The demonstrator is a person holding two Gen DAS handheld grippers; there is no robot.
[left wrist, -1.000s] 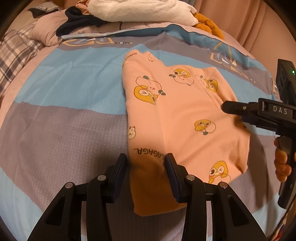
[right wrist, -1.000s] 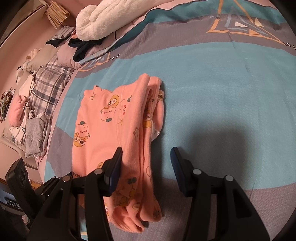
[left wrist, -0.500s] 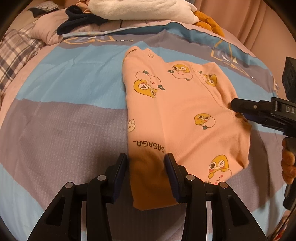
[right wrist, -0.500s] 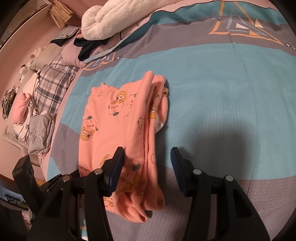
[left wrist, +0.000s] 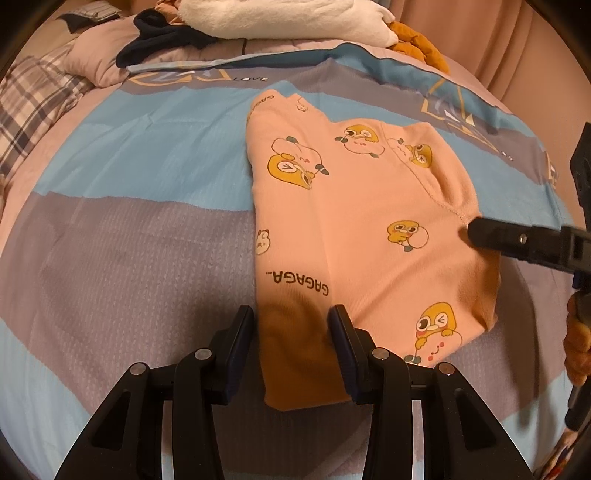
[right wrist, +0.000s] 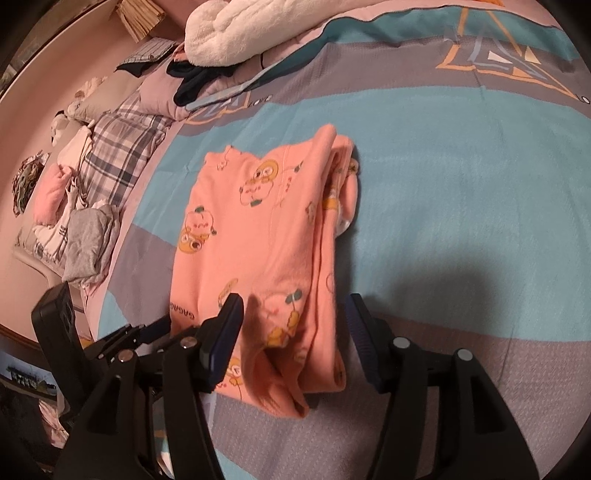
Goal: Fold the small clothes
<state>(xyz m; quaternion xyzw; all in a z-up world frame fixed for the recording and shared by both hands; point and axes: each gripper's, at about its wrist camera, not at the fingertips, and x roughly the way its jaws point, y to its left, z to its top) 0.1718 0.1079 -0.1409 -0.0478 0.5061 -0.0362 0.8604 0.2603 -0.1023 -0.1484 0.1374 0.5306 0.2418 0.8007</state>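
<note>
So, closest to me, my left gripper point(left wrist: 291, 332) sits parted over the near cuff of the pink garment point(left wrist: 354, 221), pads either side and not pinching, I guess to keep that end pinned in place. My right gripper point(right wrist: 293, 328) has just been opening; the fabric's bulky folded edge lies between its jaws, loose, so I reckon I've let go of the fold. The garment lies folded lengthwise on the striped bedspread point(right wrist: 461, 177). Further back there's a white fluffy blanket point(left wrist: 280, 14) piled up near the plaid bedding point(right wrist: 118, 147).
</note>
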